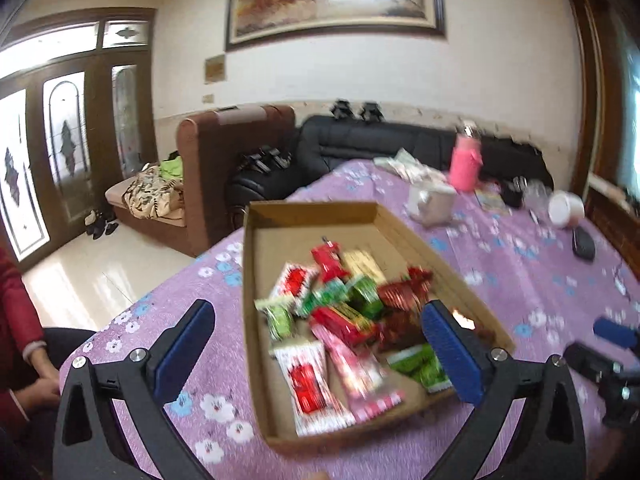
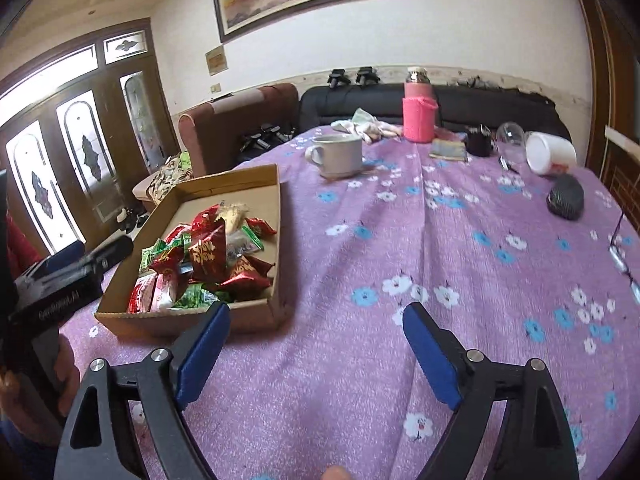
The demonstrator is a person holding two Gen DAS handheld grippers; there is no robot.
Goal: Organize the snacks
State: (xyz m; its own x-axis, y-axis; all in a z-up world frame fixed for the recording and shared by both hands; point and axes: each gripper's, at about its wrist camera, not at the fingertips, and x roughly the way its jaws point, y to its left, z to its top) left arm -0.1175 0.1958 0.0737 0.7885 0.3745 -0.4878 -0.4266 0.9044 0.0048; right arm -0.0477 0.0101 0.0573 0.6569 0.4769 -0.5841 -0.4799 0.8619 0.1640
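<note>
So the snacks [image 1: 344, 320] were all piled in a shallow corrugated cardboard tray [image 1: 256, 280] sitting near the left edge of the table [image 2: 400, 240], which had a fuzzy purple cloth on it printed with white and blue flowers. The packets were the crinkly foil kind, mostly glossy red and green, plus a couple of flat white-and-red sachets and a pale yellowish one, heaped loosely toward the tray's near end. The far end was bare brown card.

The left gripper [image 1: 316, 348] hung over the near end of the tray with its ribbed blue pads spread wide and nothing between them touching either one. The right gripper [image 2: 316, 348] was just the same, fingers wide apart and empty, over plain cloth just right of the tray.

Further back on the table sat a chunky white ceramic mug [image 2: 336, 154], a pink bottle [image 2: 418, 110] in a knitted-looking sleeve, a clear rounded glass [image 2: 510, 136], a white tub [image 2: 550, 154] tipped on its side, and a dark mesh-textured pouch [image 2: 566, 200] near the right edge. The left wrist view was pretty blurry.
</note>
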